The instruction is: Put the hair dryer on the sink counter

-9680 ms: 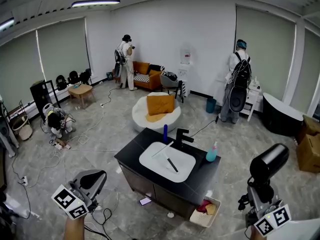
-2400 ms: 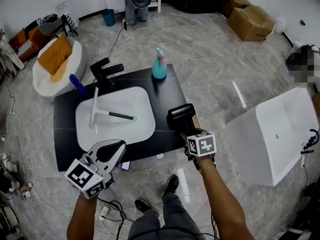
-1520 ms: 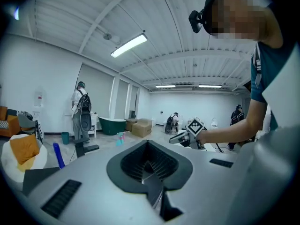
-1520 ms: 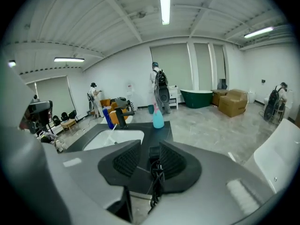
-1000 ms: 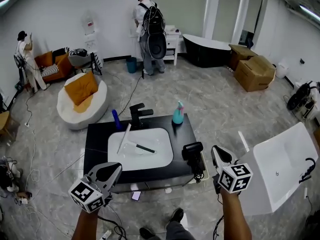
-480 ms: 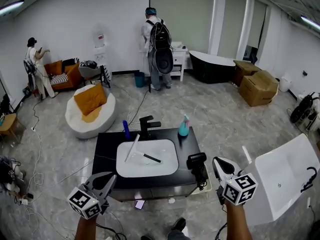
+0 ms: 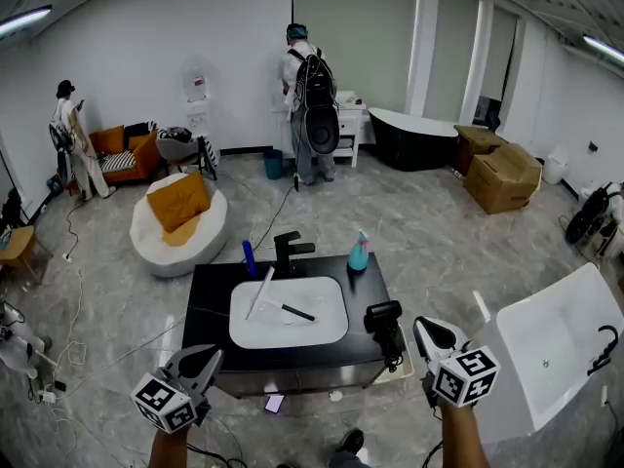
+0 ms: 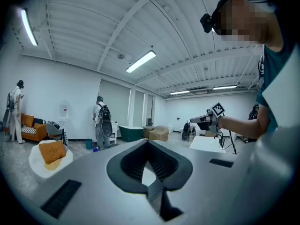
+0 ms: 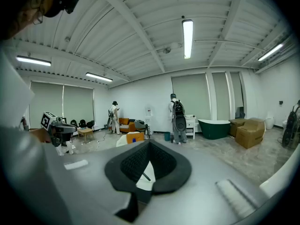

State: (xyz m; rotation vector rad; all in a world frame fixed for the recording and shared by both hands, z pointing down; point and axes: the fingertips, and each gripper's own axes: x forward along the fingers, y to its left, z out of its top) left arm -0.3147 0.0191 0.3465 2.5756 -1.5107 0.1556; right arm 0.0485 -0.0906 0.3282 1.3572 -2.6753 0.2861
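Left gripper (image 7: 207, 359): near, at 7 o'clock of basin, jaws pressed together, nothing between.
Right gripper (image 7: 425, 330): near, jaws pressed together, empty; just beside hair dryer, at its 4 o'clock, apart from it.
Hair dryer (image 7: 383, 315): lies on black surface (image 7: 210, 305), near right corner, at 3 o'clock of white basin (image 7: 312, 330). Long axis along handle, about 12–6 line; head at far end, handle end toward 6 o'clock. Barrel across, about 9–3; nozzle side not clear.
Faucet (image 7: 291, 252) and teal spray bottle (image 7: 359, 252): far edge of surface.
Person (image 7: 310, 105) with backpack: far, 12 o'clock, at wall.
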